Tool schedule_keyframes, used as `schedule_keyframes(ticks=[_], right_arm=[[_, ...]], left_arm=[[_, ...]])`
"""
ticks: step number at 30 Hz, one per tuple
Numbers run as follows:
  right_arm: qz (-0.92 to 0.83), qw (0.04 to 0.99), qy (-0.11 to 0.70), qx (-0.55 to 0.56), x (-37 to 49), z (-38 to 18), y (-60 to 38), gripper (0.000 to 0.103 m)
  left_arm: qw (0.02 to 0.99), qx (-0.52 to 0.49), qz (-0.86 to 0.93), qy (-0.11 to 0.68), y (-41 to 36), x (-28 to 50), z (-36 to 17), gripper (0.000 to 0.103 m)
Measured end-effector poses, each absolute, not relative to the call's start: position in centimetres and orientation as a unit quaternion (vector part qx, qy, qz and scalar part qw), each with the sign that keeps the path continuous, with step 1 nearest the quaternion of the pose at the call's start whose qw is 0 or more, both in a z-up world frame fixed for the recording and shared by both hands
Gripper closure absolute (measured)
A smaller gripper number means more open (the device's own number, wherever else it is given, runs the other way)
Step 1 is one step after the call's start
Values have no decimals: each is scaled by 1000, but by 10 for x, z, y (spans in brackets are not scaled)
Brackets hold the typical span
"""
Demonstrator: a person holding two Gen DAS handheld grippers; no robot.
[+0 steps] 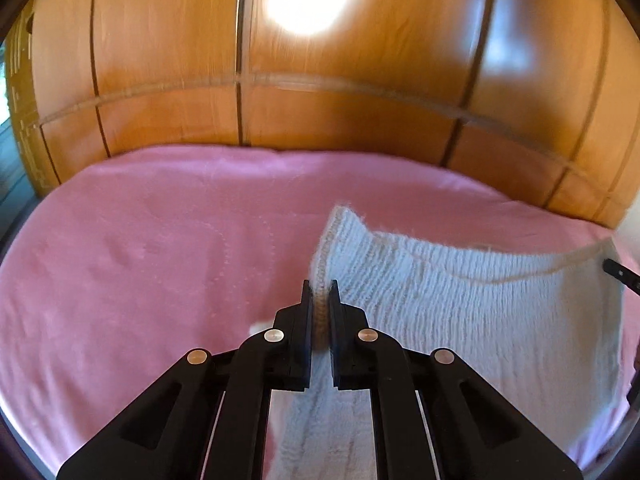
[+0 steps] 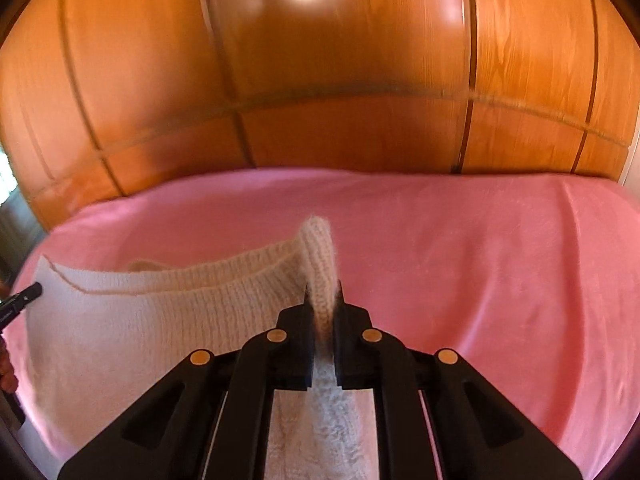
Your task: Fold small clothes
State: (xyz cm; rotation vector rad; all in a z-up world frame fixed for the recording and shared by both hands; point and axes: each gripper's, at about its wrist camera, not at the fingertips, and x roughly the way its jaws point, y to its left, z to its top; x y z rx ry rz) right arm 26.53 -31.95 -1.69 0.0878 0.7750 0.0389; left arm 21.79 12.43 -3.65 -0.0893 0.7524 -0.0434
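Observation:
A small white ribbed knit garment hangs stretched between both grippers above a pink blanket. My left gripper is shut on the garment's left edge. My right gripper is shut on its right edge; the garment spreads to the left in the right wrist view. The right gripper's tip shows at the right edge of the left wrist view, and the left gripper's tip shows at the left edge of the right wrist view. The garment's lower part hangs below the fingers, partly hidden.
The pink blanket covers the whole surface under the garment. A glossy wooden panelled wall stands right behind it, with a bright light reflection. A window or opening shows at the far left edge.

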Motion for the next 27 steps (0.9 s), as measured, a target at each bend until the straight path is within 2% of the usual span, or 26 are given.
schedule_keyframes(ticks=[6, 7, 8, 10, 17, 23, 24, 25, 26, 27], right_arm=[[-2, 894, 448, 29, 306, -86, -321, 96], [0, 894, 446, 36, 307, -86, -323, 93], [-3, 895, 444, 39, 306, -82, -325, 85], [0, 903, 427, 40, 301, -68, -328, 70], [111, 910, 398, 42, 263, -31, -286, 69], [160, 874, 458, -6, 275, -65, -216, 69], [154, 872, 464, -13, 279, -72, -210, 72], [154, 873, 463, -16, 281, -76, -212, 82], [156, 873, 462, -15, 281, -78, -212, 96], [155, 874, 460, -15, 284, -76, -212, 101]], left_arm=[[897, -3, 32, 440, 108, 275, -106, 97], [893, -1, 31, 449, 107, 279, -113, 97], [894, -1, 33, 447, 107, 279, -111, 96], [898, -8, 42, 437, 109, 275, -98, 84], [924, -36, -74, 374, 86, 218, -49, 82], [890, 5, -137, 435, 33, 221, -82, 82], [884, 14, -136, 448, 25, 226, -92, 83], [885, 25, -136, 445, 20, 228, -95, 86], [887, 35, -137, 439, 16, 228, -96, 99], [891, 49, -133, 430, 11, 227, -94, 102]])
